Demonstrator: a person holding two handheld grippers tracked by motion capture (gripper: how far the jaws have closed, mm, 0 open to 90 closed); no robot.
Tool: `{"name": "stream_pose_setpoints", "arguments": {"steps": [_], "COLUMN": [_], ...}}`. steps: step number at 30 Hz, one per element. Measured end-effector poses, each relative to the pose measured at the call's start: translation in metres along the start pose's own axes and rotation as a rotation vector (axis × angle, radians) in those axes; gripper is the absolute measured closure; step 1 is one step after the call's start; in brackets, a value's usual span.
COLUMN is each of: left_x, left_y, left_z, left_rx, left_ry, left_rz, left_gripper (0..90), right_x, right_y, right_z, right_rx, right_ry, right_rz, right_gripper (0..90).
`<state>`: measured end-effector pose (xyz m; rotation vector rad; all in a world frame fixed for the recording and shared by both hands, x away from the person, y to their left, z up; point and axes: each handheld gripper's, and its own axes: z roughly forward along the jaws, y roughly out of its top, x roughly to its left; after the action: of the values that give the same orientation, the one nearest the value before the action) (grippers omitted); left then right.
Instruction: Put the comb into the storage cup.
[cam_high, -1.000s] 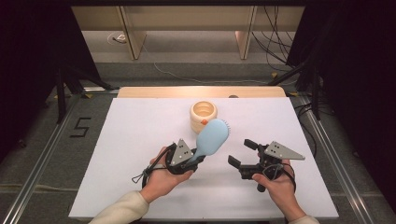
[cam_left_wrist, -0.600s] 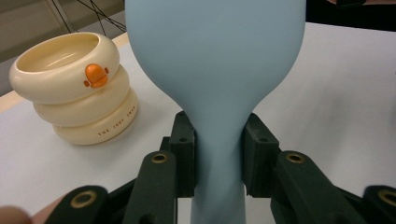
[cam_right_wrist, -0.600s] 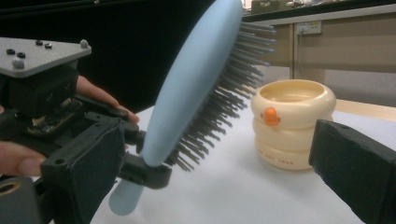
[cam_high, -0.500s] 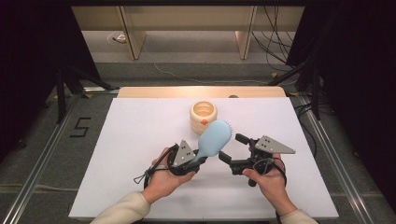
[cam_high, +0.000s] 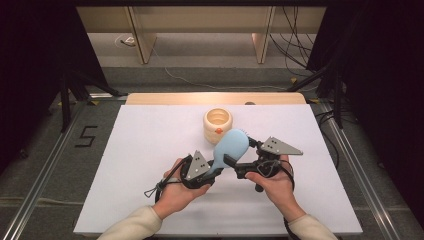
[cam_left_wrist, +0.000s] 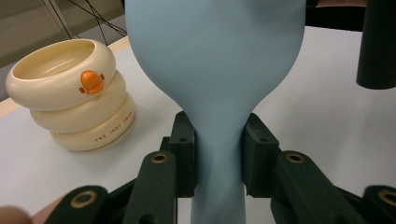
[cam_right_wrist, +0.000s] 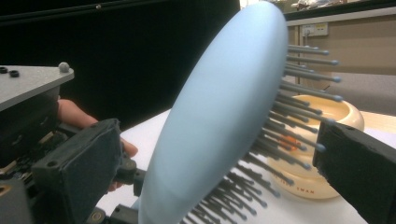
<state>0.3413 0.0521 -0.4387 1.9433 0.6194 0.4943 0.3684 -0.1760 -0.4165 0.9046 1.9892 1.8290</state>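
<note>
While we hold the brush (cam_high: 231, 146) above the table (cam_high: 140, 150) by its handle, just in front of the cup (cam_high: 218, 125), it looks like an easy thing to manage: light, a stiff plastic shell, smooth and rather slippery on the back. Our left gripper (cam_left_wrist: 218, 154) is clamped on the narrow neck of the handle, both pads pressing the blue plastic, and that waist helps keep it from sliding out. Our right gripper (cam_right_wrist: 215, 154) has just been opening its jaws; they stand wide on either side of the brush head, one pad facing the smooth back, the other among the bristles (cam_right_wrist: 299, 79), neither pressing as far as we can see. We judge the head a poor place to pinch: the back is curved and slick, and the bristles will bend and give. A second hold would sit better on the handle, or across the head's edges, closed gently so nothing snaps.
</note>
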Motion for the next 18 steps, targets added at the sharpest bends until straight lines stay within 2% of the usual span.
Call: {"name": "stream_pose_setpoints", "arguments": {"steps": [18], "left_x": [-0.001], "left_y": [-0.001], "left_z": [0.001], "left_rx": [-0.009], "left_ry": [0.014], "left_rz": [-0.007], "left_gripper": [69.3], "right_x": [-0.001], "right_y": [0.001], "right_z": [0.012], "right_rx": [0.011], "right_ry": [0.015], "right_rz": [0.029], "right_gripper": [1.4]}}
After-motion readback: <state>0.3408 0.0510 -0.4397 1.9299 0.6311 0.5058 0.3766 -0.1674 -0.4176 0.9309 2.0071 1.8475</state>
